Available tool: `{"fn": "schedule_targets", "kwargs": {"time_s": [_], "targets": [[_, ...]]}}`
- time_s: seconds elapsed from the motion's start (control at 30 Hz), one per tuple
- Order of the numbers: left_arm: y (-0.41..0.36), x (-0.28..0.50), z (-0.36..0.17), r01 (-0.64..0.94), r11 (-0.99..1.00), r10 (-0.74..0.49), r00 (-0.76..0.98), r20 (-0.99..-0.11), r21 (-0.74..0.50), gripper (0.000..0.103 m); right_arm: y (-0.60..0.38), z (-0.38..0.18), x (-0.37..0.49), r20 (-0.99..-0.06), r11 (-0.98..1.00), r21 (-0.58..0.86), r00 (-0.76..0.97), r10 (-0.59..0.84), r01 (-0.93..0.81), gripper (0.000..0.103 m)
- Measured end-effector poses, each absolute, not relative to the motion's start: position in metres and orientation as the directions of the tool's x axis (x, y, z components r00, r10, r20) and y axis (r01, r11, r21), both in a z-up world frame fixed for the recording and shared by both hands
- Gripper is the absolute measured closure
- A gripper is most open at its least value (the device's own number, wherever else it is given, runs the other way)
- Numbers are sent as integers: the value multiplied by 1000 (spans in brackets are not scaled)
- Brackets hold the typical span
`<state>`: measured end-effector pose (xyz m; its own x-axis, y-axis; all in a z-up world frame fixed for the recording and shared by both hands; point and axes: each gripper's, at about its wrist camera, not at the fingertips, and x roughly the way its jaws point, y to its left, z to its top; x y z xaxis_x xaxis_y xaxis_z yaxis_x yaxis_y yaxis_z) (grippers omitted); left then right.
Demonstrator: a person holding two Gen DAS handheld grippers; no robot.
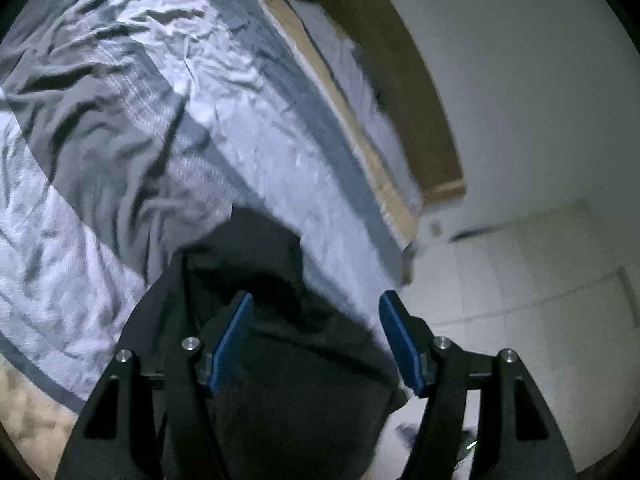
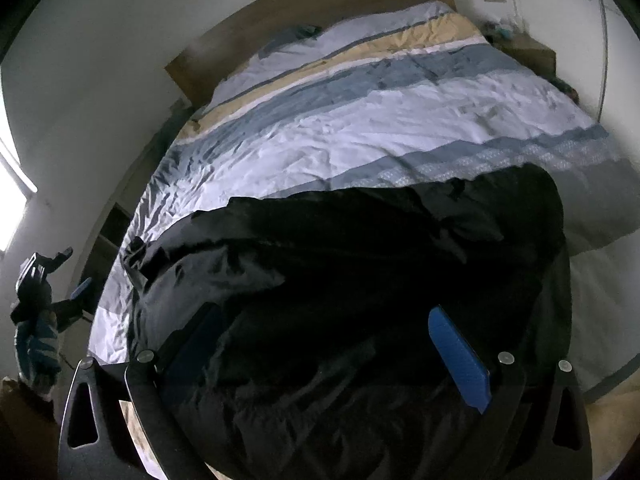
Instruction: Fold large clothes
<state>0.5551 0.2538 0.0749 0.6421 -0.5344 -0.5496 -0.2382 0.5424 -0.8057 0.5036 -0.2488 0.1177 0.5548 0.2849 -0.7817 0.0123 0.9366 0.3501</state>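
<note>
Lying spread across the near part of the bed (image 2: 360, 120), on the striped blue, white and tan duvet (image 1: 120, 160): a large black garment (image 2: 360, 280), rumpled, one corner reaching toward the bed's left edge. Hovered low over that dark cloth, right gripper (image 2: 324, 356), aimed along the bed toward the wooden headboard (image 2: 304, 4); blue pads (image 2: 460, 356) spread wide, released, nothing pinched between them, black fabric filling the gap beneath. Whether the fingers touched the cloth could not be told. Seen from the left wrist camera: left gripper (image 1: 316, 340) tilted, pointed along the bed's side edge, its blue pads likewise held well apart and unclenched, with a fold of the black garment (image 1: 280, 340) below and between them, not clamped. Visible also at the far left of the right wrist view, the left gripper (image 2: 60, 276) off the bed's left edge, raised beside the white wall (image 2: 100, 60), gripped by a gloved hand (image 2: 36, 344). Pale floor (image 1: 540, 320) beside the bed in the left view, blurred
</note>
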Motion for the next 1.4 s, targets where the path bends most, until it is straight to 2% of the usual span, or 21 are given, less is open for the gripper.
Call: {"fn": "schedule_targets", "kwargs": {"time_s": [0.13,0.3,0.43,0.63,1.0,1.27,1.4], "targets": [[192,558,50,-195,670,-548,521,-654,-717,39,-236,115,511,-788,949,314,554,268,-12,2],[108,568,22,-69,781,-547,403,-733,-621,39,-214,96,523,-808,961,269,530,259,-59,2],[56,597,11,47,860,-483,393,-782,-508,39,-197,70,545,-826,969,231,508,244,-90,2],[28,664,-14,89,917,-390,403,-828,-388,39,-196,38,604,-838,978,193,505,208,-83,0],[16,773,-71,15,938,-326,376,-868,-346,36,-208,-15,709,-878,983,179,445,175,-34,0],[21,773,-99,-9,921,-354,402,-845,-390,34,-211,-44,717,-879,985,174,448,163,-19,0],[27,772,-91,6,914,-378,379,-845,-406,34,-210,-41,717,-887,986,164,432,162,-31,0]]}}
